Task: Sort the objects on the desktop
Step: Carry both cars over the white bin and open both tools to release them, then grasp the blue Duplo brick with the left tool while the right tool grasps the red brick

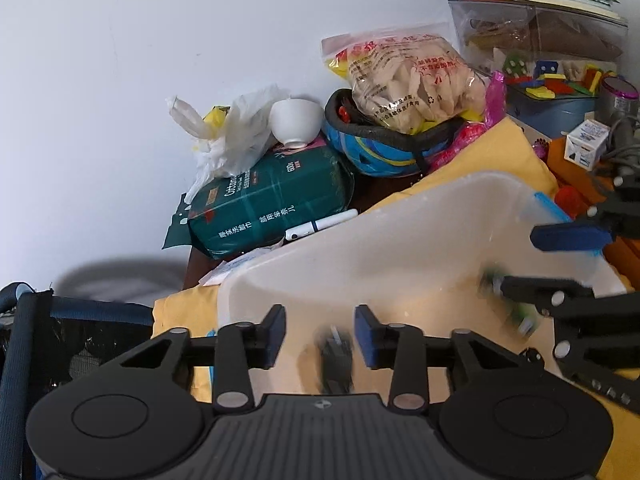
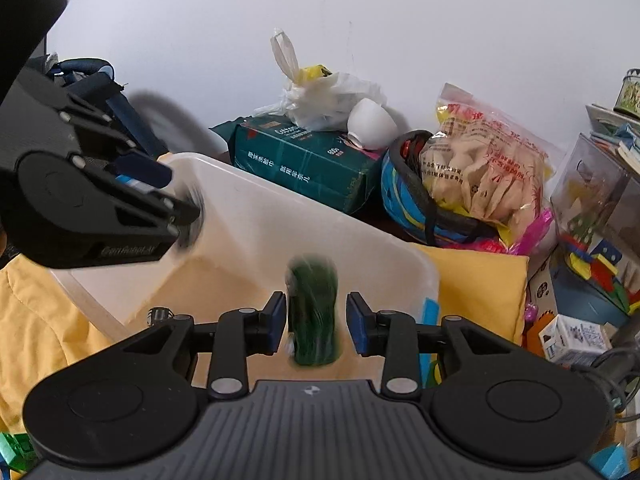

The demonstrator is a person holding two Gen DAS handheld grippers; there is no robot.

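A translucent white plastic bin (image 1: 400,232) (image 2: 280,216) sits on a yellow cloth. My left gripper (image 1: 320,334) is open over the bin; a small dark object (image 1: 336,360), blurred, is between and below its pads, apart from them. My right gripper (image 2: 316,322) is open over the bin; a blurred green object (image 2: 314,312) is between its pads, not gripped. The right gripper also shows in the left wrist view (image 1: 560,264), and the left gripper shows in the right wrist view (image 2: 176,196) at the bin's far rim.
Behind the bin lie a green tissue pack (image 1: 272,196), a white pen (image 1: 320,224), a white bowl (image 1: 296,120), a white plastic bag (image 1: 232,136), a blue helmet (image 1: 380,148) and a snack bag (image 1: 408,76). Clear boxes with toys (image 1: 548,60) stand at right.
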